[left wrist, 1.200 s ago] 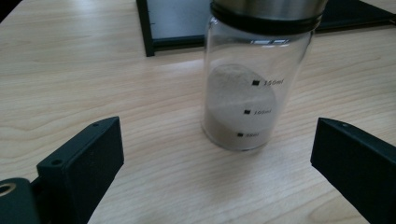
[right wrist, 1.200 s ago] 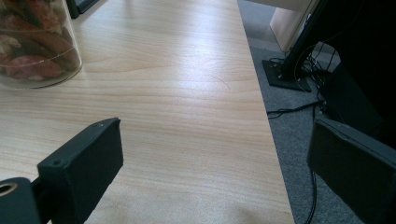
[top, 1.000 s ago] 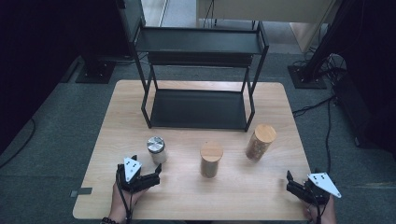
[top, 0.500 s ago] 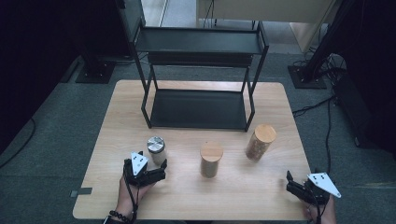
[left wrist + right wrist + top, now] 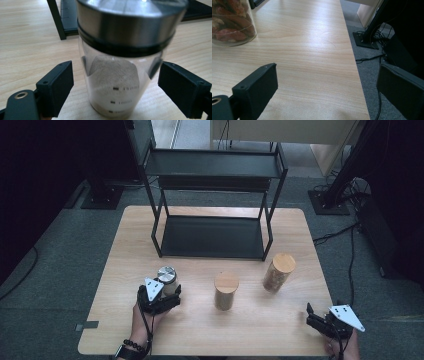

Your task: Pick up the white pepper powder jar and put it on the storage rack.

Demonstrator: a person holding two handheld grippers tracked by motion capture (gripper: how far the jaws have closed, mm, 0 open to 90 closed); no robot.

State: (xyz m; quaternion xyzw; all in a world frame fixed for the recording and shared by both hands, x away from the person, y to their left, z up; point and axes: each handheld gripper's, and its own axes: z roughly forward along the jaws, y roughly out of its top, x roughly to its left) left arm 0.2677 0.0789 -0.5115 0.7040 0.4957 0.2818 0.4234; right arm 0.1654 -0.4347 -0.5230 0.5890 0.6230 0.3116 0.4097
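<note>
Left gripper (image 5: 113,82) has moved forward onto the steel-lidded jar (image 5: 120,62), jaws wide either side, probably not touching yet; right gripper (image 5: 332,87) unchanged, open, empty, far right

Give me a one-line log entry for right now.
left gripper: open, jaws either side of steel-lidded jar, not touching | right gripper: open, idle at table edge
</note>
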